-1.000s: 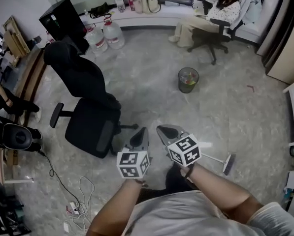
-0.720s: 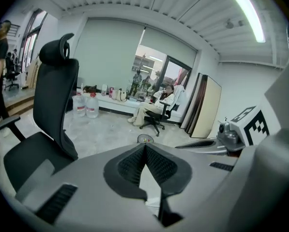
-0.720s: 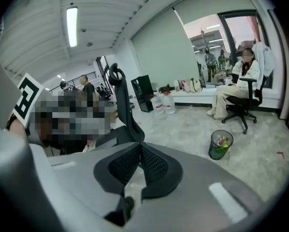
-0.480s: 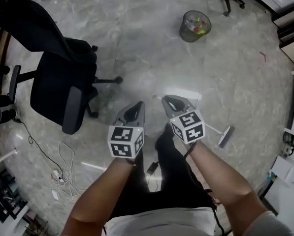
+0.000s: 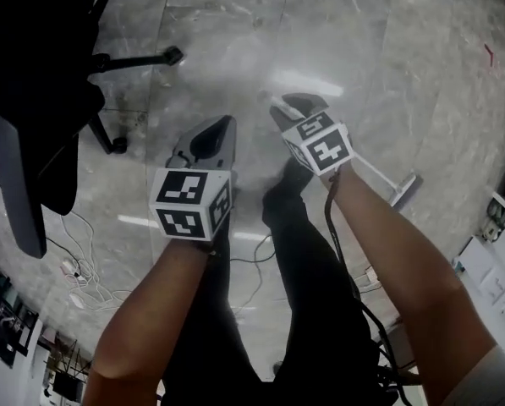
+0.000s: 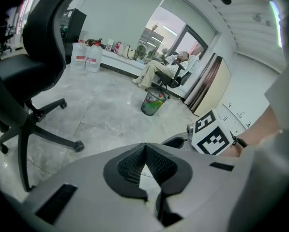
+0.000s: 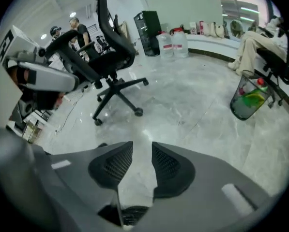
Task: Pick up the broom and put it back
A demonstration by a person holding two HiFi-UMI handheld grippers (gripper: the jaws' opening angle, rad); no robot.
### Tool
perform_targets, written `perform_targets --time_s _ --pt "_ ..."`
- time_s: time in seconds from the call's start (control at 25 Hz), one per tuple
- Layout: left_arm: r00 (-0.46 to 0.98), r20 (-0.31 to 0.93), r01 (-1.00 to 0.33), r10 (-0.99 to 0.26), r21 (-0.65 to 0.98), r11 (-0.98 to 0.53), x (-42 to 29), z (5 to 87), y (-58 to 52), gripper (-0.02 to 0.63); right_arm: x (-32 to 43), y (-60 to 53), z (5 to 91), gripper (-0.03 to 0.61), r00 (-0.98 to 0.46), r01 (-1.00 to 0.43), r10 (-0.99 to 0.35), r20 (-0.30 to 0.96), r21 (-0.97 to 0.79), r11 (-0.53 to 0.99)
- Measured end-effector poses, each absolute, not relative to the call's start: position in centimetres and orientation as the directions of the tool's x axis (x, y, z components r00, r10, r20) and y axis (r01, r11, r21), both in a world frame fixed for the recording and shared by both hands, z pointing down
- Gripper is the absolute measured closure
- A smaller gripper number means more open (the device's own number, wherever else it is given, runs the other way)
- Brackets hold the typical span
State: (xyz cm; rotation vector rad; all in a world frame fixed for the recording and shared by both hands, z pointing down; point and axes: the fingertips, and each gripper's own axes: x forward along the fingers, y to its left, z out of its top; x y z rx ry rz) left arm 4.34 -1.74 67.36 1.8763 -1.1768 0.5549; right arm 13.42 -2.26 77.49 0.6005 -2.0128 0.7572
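L gripper point(image 6: 144, 153): jaws closed, empty. R gripper point(image 7: 142, 151): jaws opening, nothing btwn them. Broom point(image 5: 379, 174) lies on floor point(image 5: 387, 66) by R forearm.

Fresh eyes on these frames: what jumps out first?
Two marker-cube grippers fill the middle of the head view: the left gripper is shut, and the right gripper has its jaws opening with nothing between them. A black chair looms at the left. The broom lies on the floor beside the person's right forearm, not held.
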Motion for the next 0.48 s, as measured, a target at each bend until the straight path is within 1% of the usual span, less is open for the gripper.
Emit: perform_targets --time_s 0.16,0.28,0.48 --pt "0.467 0.722 -0.881 -0.511 0.432 -0.195 3.5 73.9 -0.9 0.609 13.9 -0.1 87.7 0.46 -0.433 -0.601 -0.028 0.901 -0.265 0.754" --pt "0.488 0.711 -0.869 -0.506 0.453 -0.2 3.0 78.5 -0.1 0.609 15.0 1.0 94.9 0.459 -0.384 -0.579 0.008 0.923 -0.247 0.777" --pt "0.52 0.729 -0.853 -0.446 0.47 -0.226 1.9 85.8 1.9 0.609 16.3 3.1 104.9 0.448 -0.3 -0.535 0.054 0.953 -0.214 0.817"
